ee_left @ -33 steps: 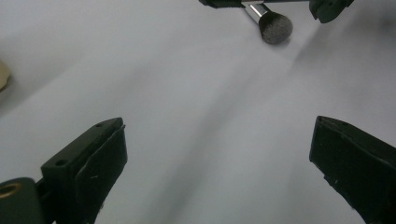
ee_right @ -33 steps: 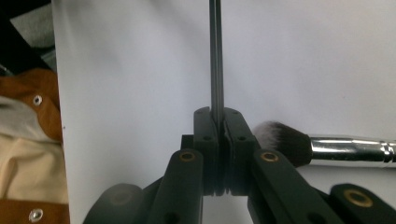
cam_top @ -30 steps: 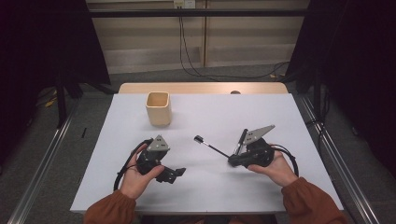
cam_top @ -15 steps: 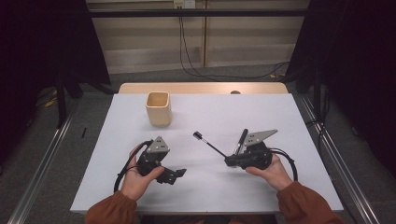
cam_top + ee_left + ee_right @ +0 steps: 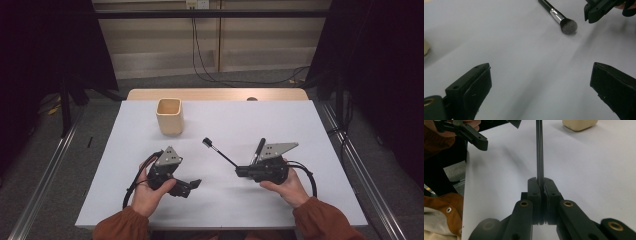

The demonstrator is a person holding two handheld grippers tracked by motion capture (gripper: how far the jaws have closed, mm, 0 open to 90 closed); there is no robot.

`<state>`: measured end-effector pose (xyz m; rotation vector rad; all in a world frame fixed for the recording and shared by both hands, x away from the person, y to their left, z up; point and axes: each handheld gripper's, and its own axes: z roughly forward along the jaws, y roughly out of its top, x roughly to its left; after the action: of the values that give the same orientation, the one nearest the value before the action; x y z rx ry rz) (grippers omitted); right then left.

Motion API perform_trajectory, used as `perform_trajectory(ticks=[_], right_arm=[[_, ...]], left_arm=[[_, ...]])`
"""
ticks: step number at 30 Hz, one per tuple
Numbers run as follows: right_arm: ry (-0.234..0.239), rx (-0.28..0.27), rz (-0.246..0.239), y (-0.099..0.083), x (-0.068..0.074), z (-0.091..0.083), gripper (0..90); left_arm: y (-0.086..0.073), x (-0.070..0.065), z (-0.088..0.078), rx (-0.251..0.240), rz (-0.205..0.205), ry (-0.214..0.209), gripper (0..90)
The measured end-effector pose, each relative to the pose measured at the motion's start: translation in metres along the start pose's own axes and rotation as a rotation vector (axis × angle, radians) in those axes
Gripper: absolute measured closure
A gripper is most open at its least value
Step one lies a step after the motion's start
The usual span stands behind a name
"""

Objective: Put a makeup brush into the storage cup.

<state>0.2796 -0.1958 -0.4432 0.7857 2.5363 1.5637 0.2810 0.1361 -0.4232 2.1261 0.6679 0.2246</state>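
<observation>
A black makeup brush (image 5: 220, 153) with a silver ferrule sticks out from my right gripper (image 5: 241, 172), which is shut on the end of its handle. The brush head points to the far left, toward a beige square cup (image 5: 169, 116). In the right gripper view the thin handle (image 5: 539, 152) runs straight up from the closed pads of the right gripper (image 5: 542, 186). My left gripper (image 5: 189, 186) rests low over the white table (image 5: 300, 120) at the near left, open and holding nothing. In the left gripper view the brush (image 5: 560, 18) is well beyond the left gripper (image 5: 541, 72).
The cup (image 5: 579, 123) stands upright at the back left of the table. A wooden strip (image 5: 215, 94) runs along the far edge. Metal rails and dark floor flank both sides. Cables loop from each gripper near the front edge.
The right hand has shifted slightly left with the brush, and the brush head now sits a little farther back. The left hand has stayed still.
</observation>
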Motion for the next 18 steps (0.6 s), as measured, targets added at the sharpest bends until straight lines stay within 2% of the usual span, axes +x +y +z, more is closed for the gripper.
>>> perform_trajectory(ticks=[4,8,14,18], right_arm=[[0.007,-0.032,-0.001,0.001,0.001,-0.001,86.0],[0.014,-0.059,-0.01,0.002,0.004,-0.002,86.0],[0.022,-0.053,-0.021,0.003,0.005,0.0,86.0],[0.025,-0.066,-0.032,0.004,0.006,-0.001,85.9]], left_arm=[[0.001,-0.002,0.0,-0.033,0.0,0.004,3.6],[0.003,-0.003,0.0,-0.059,-0.013,-0.01,3.6],[0.009,-0.005,0.002,-0.099,-0.024,-0.01,3.6],[0.013,-0.009,0.005,-0.105,-0.006,0.005,3.4]])
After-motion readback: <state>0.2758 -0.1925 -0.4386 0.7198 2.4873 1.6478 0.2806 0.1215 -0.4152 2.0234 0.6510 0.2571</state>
